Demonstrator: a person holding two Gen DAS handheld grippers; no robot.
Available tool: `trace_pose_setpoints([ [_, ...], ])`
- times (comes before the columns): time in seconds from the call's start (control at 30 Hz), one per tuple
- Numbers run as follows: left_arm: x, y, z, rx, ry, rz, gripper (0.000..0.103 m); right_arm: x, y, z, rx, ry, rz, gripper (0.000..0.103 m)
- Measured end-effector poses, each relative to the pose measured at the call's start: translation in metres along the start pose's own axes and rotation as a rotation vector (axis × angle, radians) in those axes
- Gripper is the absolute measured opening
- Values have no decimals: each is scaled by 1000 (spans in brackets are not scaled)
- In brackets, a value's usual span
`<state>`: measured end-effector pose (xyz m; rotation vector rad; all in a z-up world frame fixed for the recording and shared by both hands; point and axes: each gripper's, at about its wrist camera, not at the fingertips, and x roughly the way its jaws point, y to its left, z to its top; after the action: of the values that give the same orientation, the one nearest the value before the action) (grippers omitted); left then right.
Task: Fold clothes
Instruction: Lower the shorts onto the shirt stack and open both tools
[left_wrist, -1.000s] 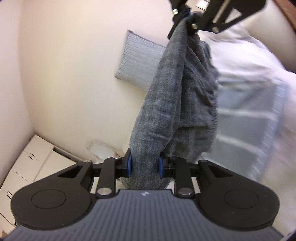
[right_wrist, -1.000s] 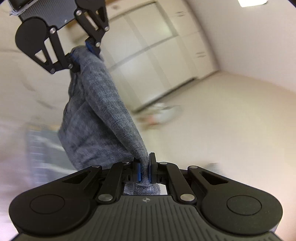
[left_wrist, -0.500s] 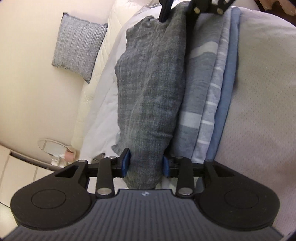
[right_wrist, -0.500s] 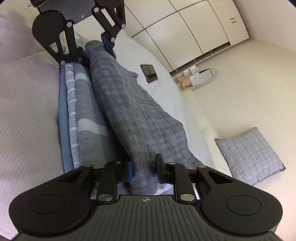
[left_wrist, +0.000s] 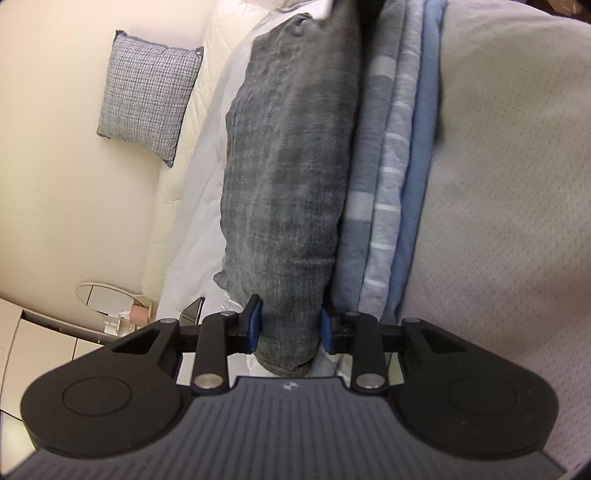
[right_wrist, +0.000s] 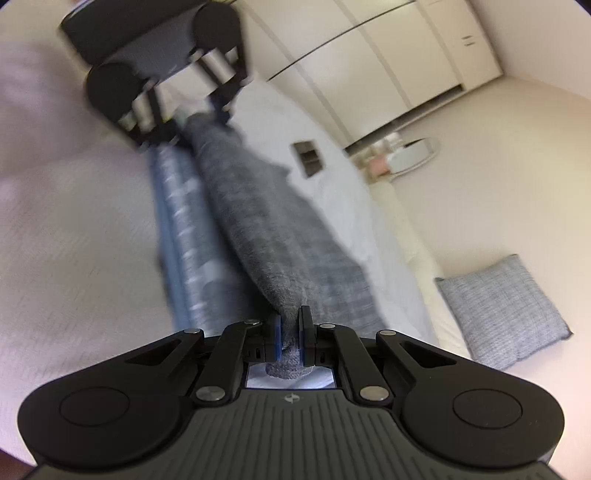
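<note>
A dark grey knitted garment (left_wrist: 288, 177) lies stretched along the bed, next to a stack of folded blue and striped clothes (left_wrist: 391, 192). My left gripper (left_wrist: 290, 326) has its jaws spread around one end of the garment, which fills the gap between the blue pads. In the right wrist view the garment (right_wrist: 273, 236) runs from my right gripper (right_wrist: 290, 332), which is shut on its near end, up to the left gripper (right_wrist: 195, 122) at the far end. The folded stack (right_wrist: 181, 218) lies to its left.
The bed has a light textured cover (left_wrist: 498, 221) and a white sheet (left_wrist: 199, 206). A grey cushion (left_wrist: 147, 96) lies on the floor beside the bed. A dark flat object (right_wrist: 308, 157) lies on the sheet. An oval mirror (right_wrist: 413, 151) and white cabinets (right_wrist: 406, 66) are beyond.
The garment came down from hanging in the air to lying along the bed beside the folded stack. The left jaws have widened around it; the right jaws have closed tighter on its end.
</note>
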<state>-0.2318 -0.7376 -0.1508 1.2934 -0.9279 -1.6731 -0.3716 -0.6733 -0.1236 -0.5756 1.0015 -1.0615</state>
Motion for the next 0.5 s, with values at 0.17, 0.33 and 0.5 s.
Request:
trace_pose_setpoints([
  [0.17,4,-6,1,-10,-4,5,29,6,8,-7,2,28,14,5],
  [0.33,-10,-16,3,-23,2,13,29,1,3,-8,42,22,-23,5],
  [0.5,-16,-20,0,-27,2,6,30,4,12,-14,14,49,3,5],
])
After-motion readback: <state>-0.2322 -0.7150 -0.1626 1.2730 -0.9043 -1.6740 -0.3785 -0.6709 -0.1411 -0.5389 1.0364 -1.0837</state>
